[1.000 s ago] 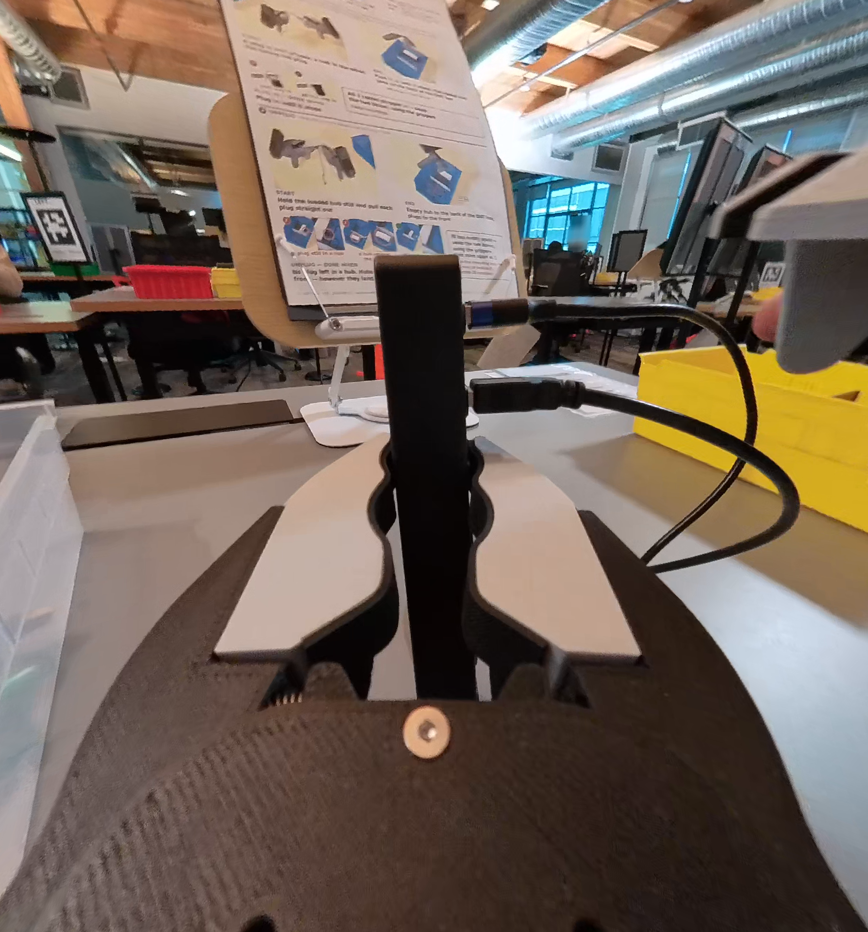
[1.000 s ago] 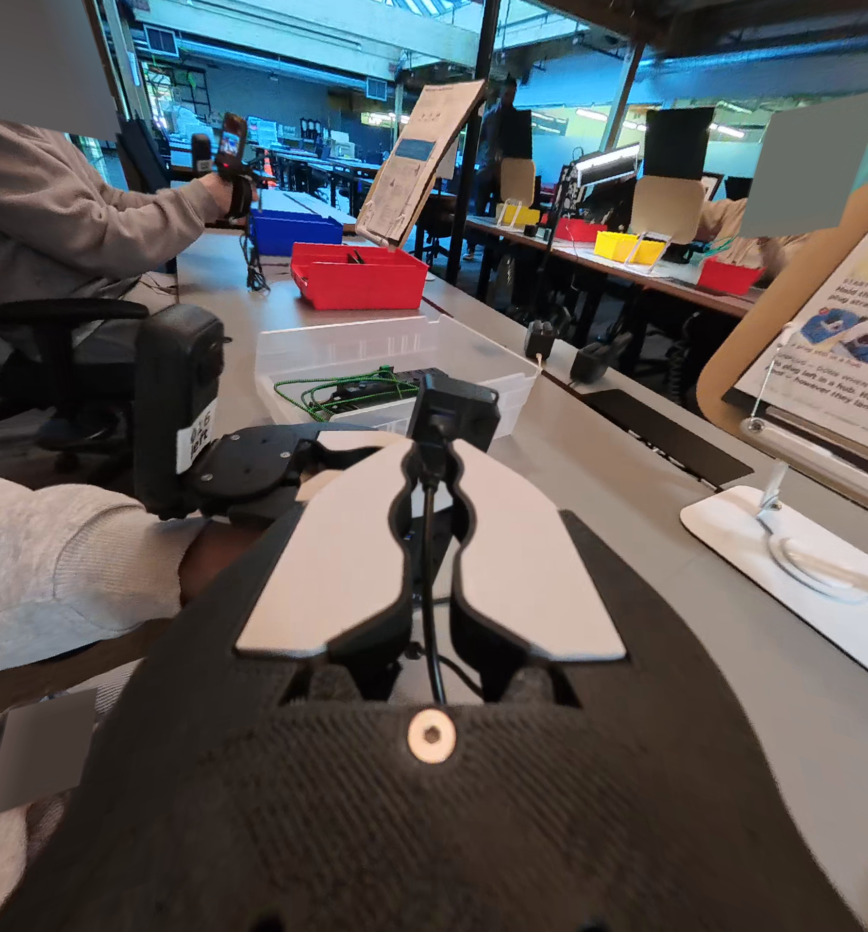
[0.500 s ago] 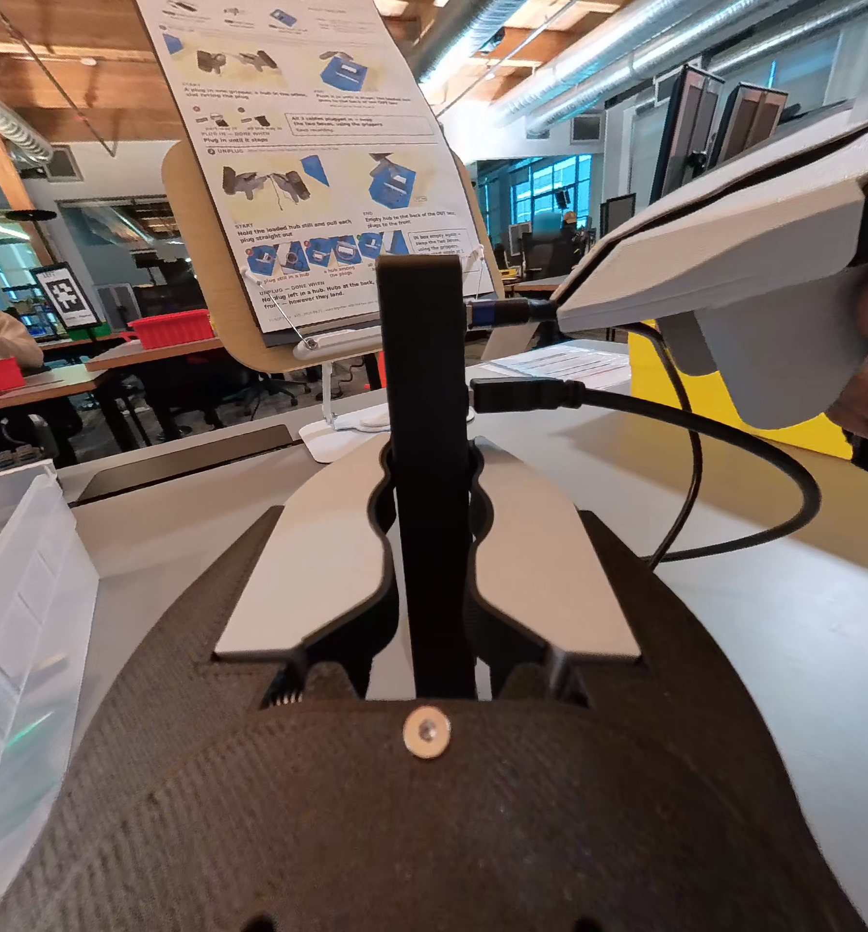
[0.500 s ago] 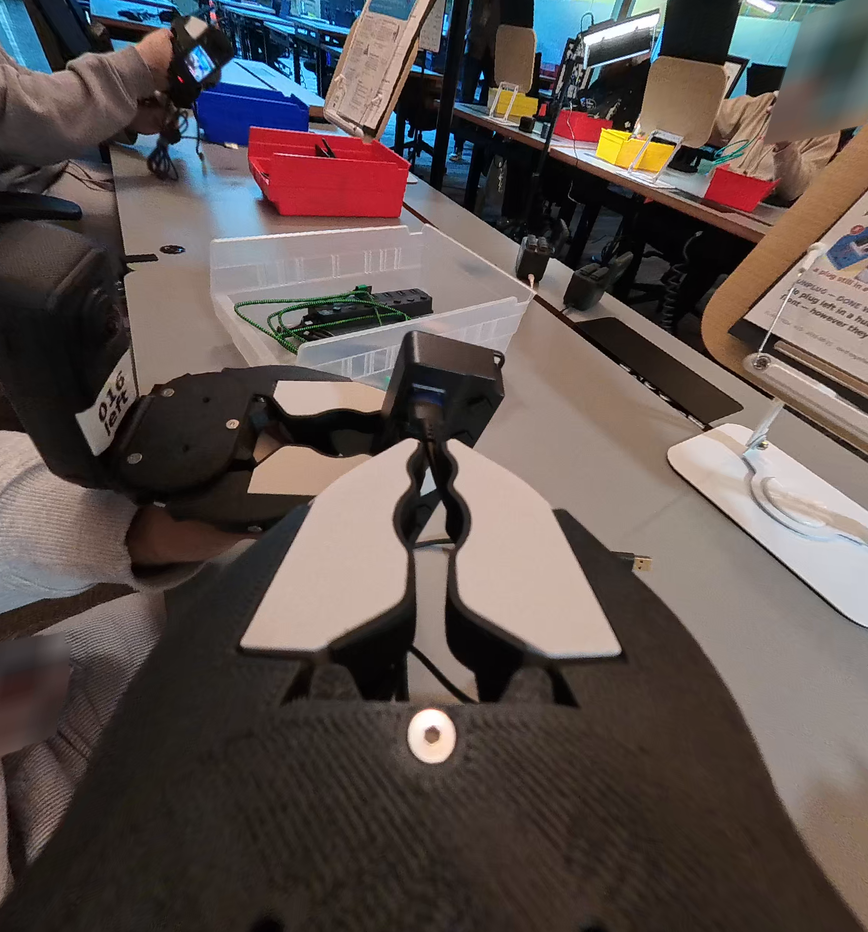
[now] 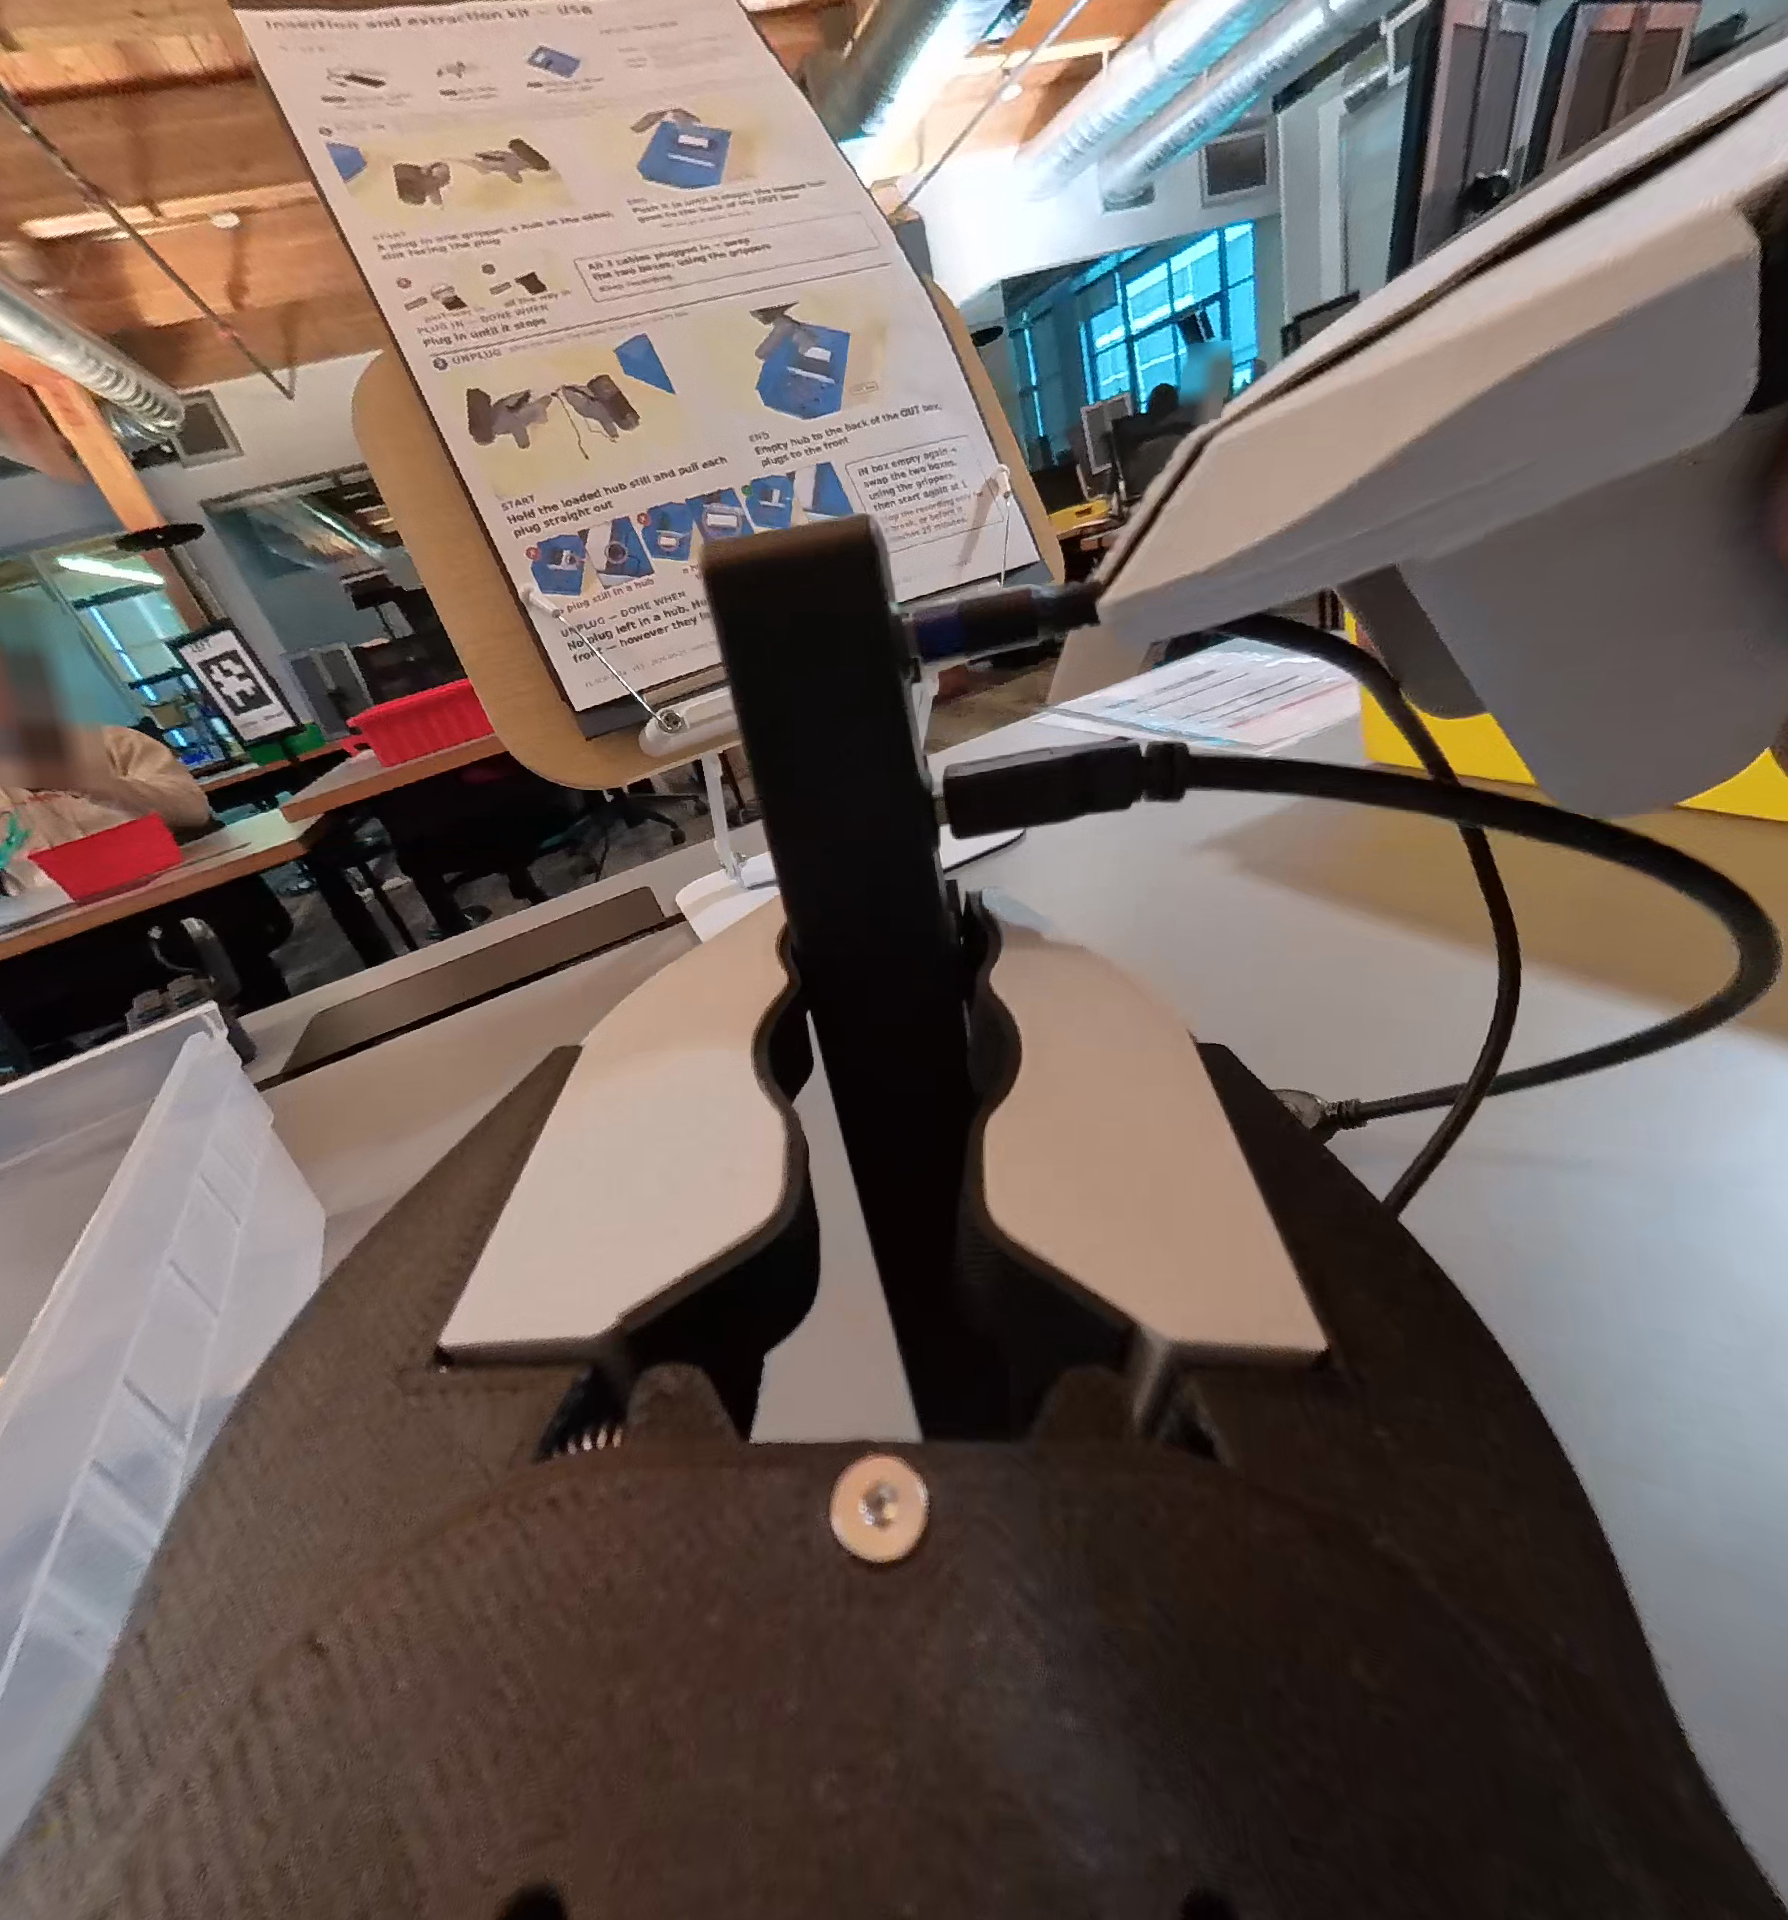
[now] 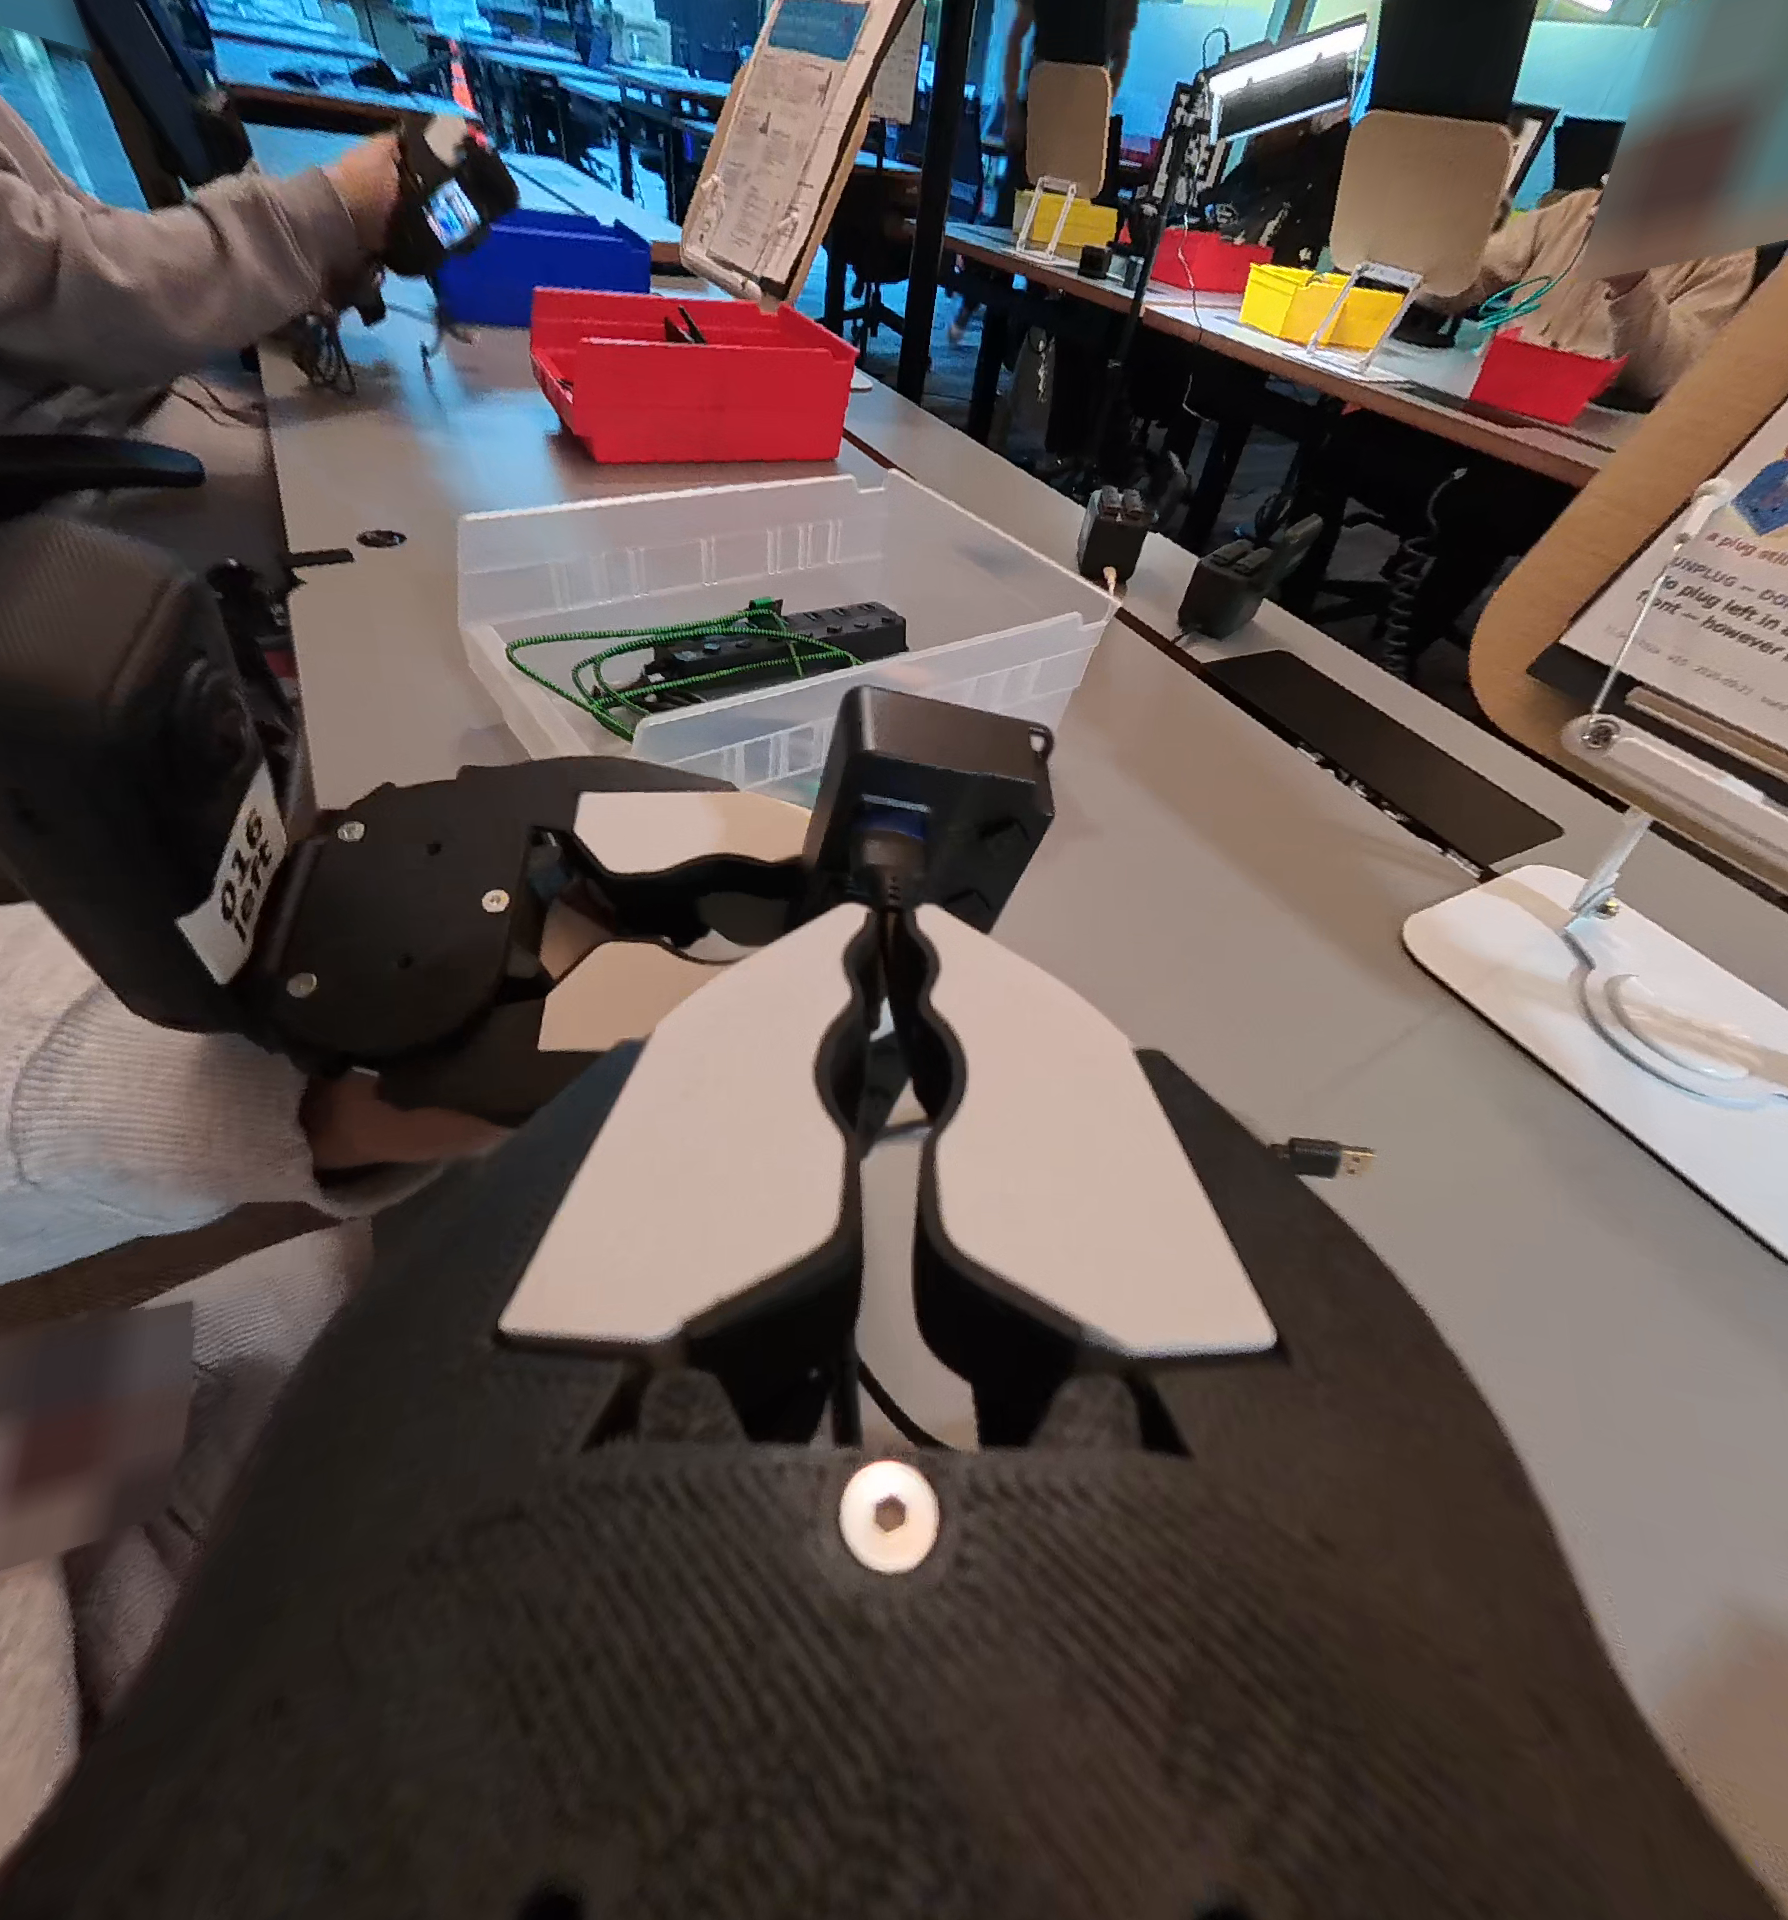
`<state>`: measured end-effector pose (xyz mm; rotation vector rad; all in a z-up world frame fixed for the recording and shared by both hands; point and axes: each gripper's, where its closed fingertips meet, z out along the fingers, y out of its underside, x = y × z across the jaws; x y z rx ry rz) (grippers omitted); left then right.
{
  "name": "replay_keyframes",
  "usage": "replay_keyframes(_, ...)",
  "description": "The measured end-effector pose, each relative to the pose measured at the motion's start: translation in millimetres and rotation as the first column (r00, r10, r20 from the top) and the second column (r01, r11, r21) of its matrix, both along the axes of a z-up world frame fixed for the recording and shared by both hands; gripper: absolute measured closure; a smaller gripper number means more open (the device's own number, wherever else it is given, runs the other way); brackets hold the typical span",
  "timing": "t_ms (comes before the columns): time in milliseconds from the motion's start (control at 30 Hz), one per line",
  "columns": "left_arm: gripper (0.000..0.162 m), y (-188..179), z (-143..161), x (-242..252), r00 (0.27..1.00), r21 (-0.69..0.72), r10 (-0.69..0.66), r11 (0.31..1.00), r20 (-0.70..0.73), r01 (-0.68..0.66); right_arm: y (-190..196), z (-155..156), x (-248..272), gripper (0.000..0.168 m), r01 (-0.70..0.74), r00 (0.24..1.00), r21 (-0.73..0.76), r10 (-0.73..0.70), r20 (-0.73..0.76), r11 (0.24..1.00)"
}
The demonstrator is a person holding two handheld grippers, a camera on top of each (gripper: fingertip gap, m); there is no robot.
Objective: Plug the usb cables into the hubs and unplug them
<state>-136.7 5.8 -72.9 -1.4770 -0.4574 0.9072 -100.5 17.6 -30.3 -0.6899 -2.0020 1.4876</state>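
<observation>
My left gripper (image 5: 879, 925) is shut on a black USB hub (image 5: 817, 748) and holds it upright above the table. Two black cables are plugged into the hub's right side: an upper plug with a blue band (image 5: 973, 627) and a lower plug (image 5: 1046, 784). My right gripper (image 6: 885, 920) is shut on the thin cable (image 6: 895, 997) just behind the upper plug (image 6: 874, 847), right at the hub (image 6: 937, 790). The right gripper also shows in the left wrist view (image 5: 1441, 520), and the left gripper in the right wrist view (image 6: 661, 873).
A clear plastic bin (image 6: 973, 665) beyond the hub holds another hub with a green cable (image 6: 703, 655). A red bin (image 6: 692, 384) stands farther back. An instruction sheet on a stand (image 5: 641, 364) is ahead, and a yellow bin (image 5: 1441, 743) at right. A loose plug end (image 6: 1326, 1153) lies on the table. The left gripper's tips are roughly 6 centimeters from the right gripper's.
My right gripper has moved in along the upper cable, up to its plug at the hub. My left gripper has kept hold of the hub and tilted slightly.
</observation>
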Motion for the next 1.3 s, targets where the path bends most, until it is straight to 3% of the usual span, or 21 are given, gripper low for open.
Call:
replay_keyframes(233, 0.132, 3, -2, 2, 1.0, -0.006, -0.013, 1.0, 0.019, 0.013, 0, 2, 0, 0.165, 0.0, 1.0, -0.012, 0.0, 0.009, 1.0)
replay_keyframes(400, 0.135, 6, -2, 2, 0.976, 0.163, -0.139, 0.98, 0.166, 0.112, 1, 3, -2, 0.165, -0.006, 1.0, -0.001, 0.006, 0.028, 1.0)
replay_keyframes(600, 0.135, -11, -1, -9, 0.981, 0.19, -0.063, 0.981, 0.182, 0.028, -4, 9, 4, 0.162, -0.064, 0.997, -0.081, 0.068, 0.038, 0.995)
replay_keyframes(700, 0.135, -20, 0, -15, 0.979, 0.228, -0.033, 0.973, 0.203, -0.014, -9, 1, 5, 0.161, -0.075, 0.996, -0.047, 0.077, 0.052, 0.996)
replay_keyframes(900, 0.135, -18, 5, -9, 0.989, 0.206, -0.008, 0.978, 0.147, -0.023, -12, -17, -1, 0.153, -0.018, 1.0, 0.086, 0.017, 0.006, 0.996)
replay_keyframes(1067, 0.135, -15, 8, -4, 0.993, 0.187, -0.003, 0.982, 0.117, -0.019, -13, -16, -2, 0.158, 0.042, 0.995, 0.148, -0.029, -0.092, 0.988)
replay_keyframes(1300, 0.135, -14, 13, 0, 0.994, 0.214, -0.035, 0.977, 0.099, 0.013, -11, -10, -1, 0.161, 0.043, 0.994, 0.078, -0.035, -0.103, 0.996)
